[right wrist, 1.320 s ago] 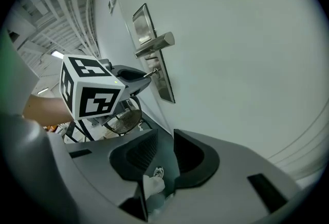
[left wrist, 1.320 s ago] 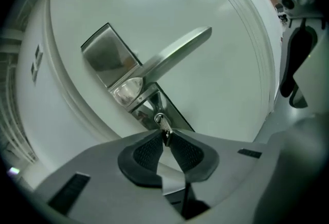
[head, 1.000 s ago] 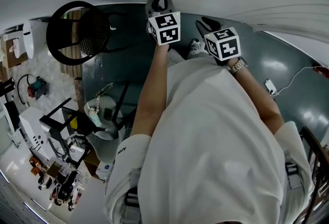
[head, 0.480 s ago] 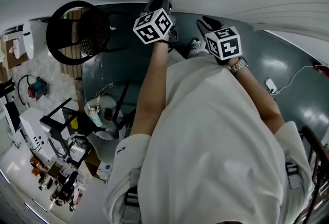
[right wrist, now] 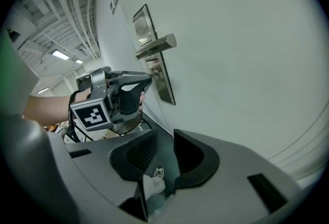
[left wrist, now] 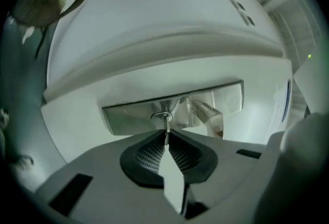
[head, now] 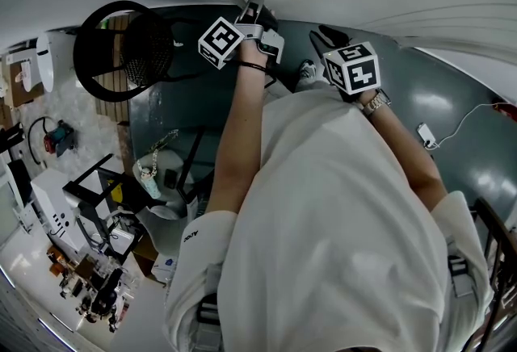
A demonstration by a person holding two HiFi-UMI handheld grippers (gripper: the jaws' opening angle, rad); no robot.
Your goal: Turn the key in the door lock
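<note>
Door (right wrist: 231, 38) ahead; lock plate (left wrist: 128, 117) central, lever (left wrist: 208, 115) at 3 o'clock of keyhole. Turning step in hand, seemingly. Left gripper (left wrist: 165, 136) level, rolled sideways, jaws just closing, pinching key (left wrist: 165, 123) seated in lock at 12 o'clock. Next: likely steady wrist roll, no pulling. Right gripper (right wrist: 163, 159) angled down, jaws apart, empty.

Two grippers are showing: the left gripper (left wrist: 165, 136), its jaws having just been closing on the one key (left wrist: 165, 123), and the right gripper (right wrist: 164, 151). They are carrying two marker cubes, the left cube (head: 220, 41) and the right cube (head: 351, 68). One door (right wrist: 247, 63) is bearing one lock plate (left wrist: 226, 98) and one lever handle (right wrist: 157, 45). One black chair (head: 121, 44) and one white charger cable (head: 426, 136) are lying on the floor (head: 404, 88).
</note>
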